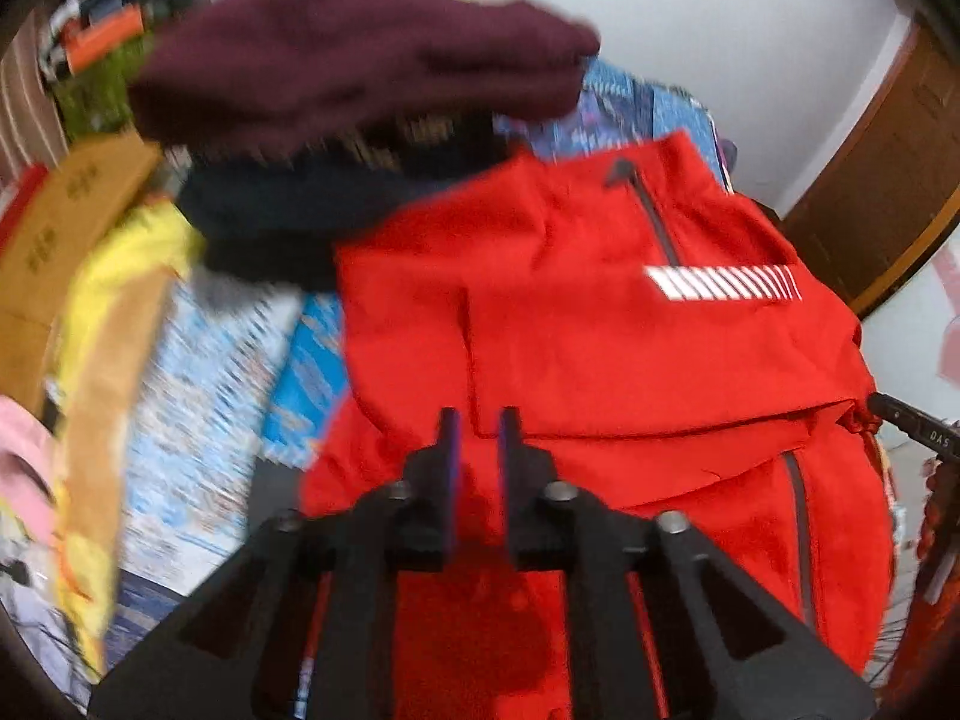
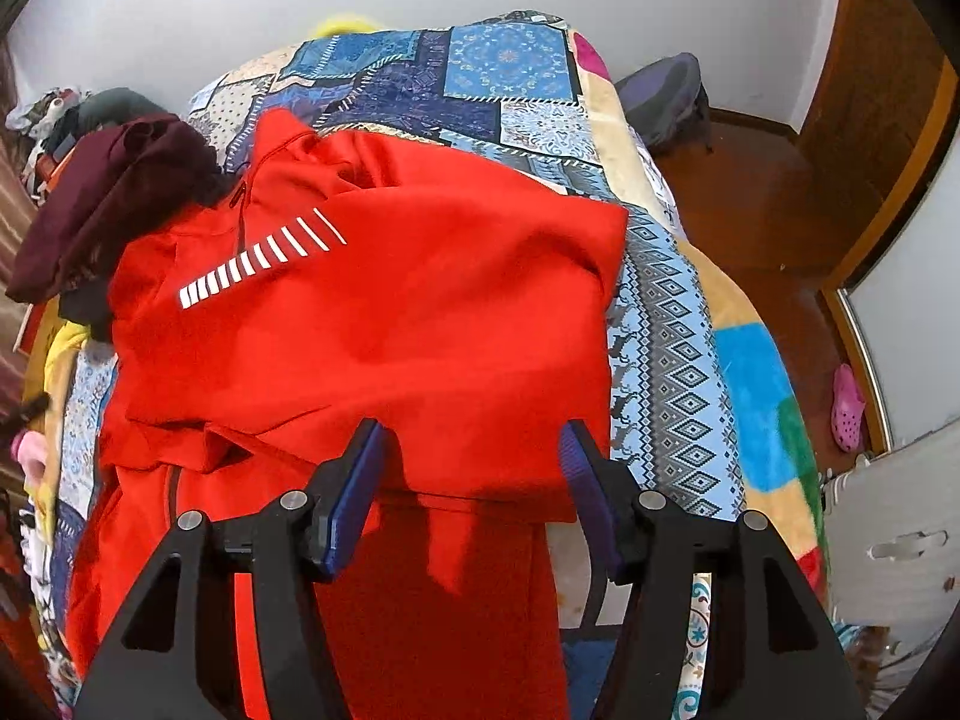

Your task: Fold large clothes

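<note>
A large red jacket lies on the bed, partly folded, with a white striped logo and a grey zip facing up. In the left wrist view my left gripper hovers over the jacket's near part. Its jaws stand a narrow gap apart, and only red cloth shows behind the gap, nothing pinched. In the right wrist view the red jacket spreads across the patchwork blanket. My right gripper is wide open above the folded lower edge, one finger on each side of a stretch of fabric, and it grips nothing.
A maroon garment is piled on dark clothes at the jacket's far left. Yellow cloth and a cardboard box lie further left. The bed's blanket ends at the right, above a wooden floor with a pink clog and a dark bag.
</note>
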